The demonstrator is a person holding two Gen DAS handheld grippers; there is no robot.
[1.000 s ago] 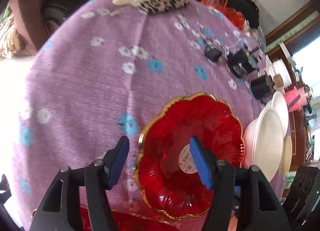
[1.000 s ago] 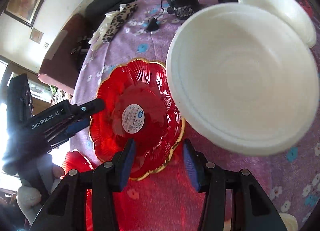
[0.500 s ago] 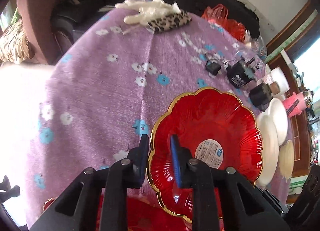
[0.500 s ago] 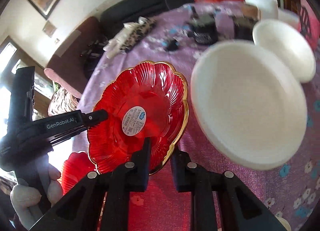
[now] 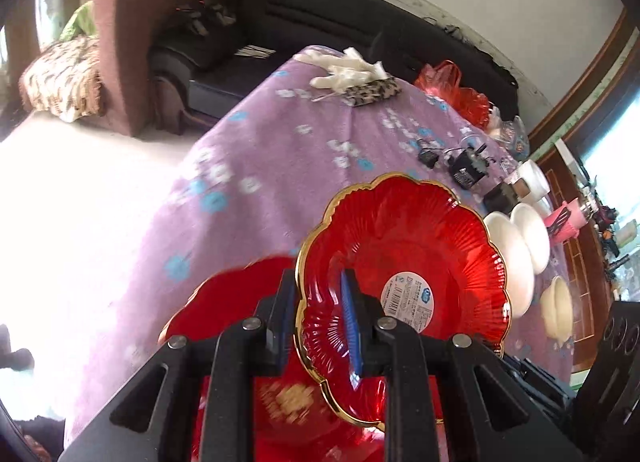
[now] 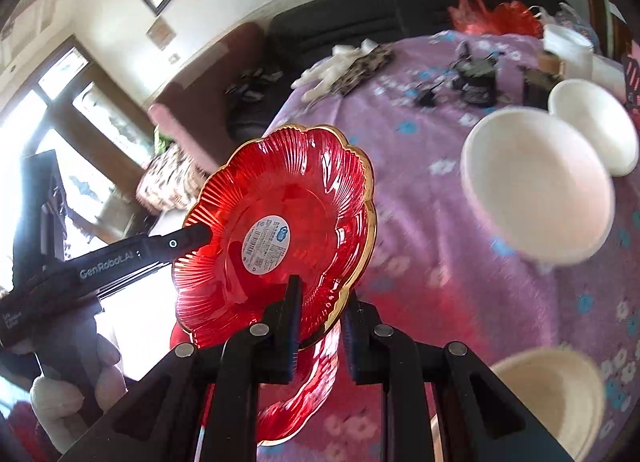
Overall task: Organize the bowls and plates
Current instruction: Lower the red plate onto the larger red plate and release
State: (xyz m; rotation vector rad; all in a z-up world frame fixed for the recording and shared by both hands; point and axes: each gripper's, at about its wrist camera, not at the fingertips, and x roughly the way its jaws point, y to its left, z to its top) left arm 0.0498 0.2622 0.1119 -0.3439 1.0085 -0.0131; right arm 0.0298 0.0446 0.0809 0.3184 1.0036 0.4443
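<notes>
A red glass flower-shaped plate (image 5: 404, 258) with a gold rim and a round label is held up off the table. My left gripper (image 5: 318, 322) is shut on its near rim. My right gripper (image 6: 320, 326) is shut on the opposite rim of the same plate (image 6: 280, 230). A second red plate (image 5: 236, 302) lies on the purple cloth below it and also shows in the right wrist view (image 6: 304, 390). Two white bowls (image 6: 536, 186) (image 6: 592, 126) sit to the right. A cream bowl (image 6: 556, 390) sits near the front.
The table has a purple flowered cloth (image 5: 280, 150). At its far side lie black chargers (image 5: 464, 166), white gloves with a leopard pouch (image 5: 360, 78), a red bag (image 5: 452, 90) and cups (image 5: 528, 182). A dark sofa (image 5: 320, 22) stands behind.
Both grippers have shut on the red plate's rims and lifted it off the cloth. It now hangs above the second red plate, farther from the white bowls.
</notes>
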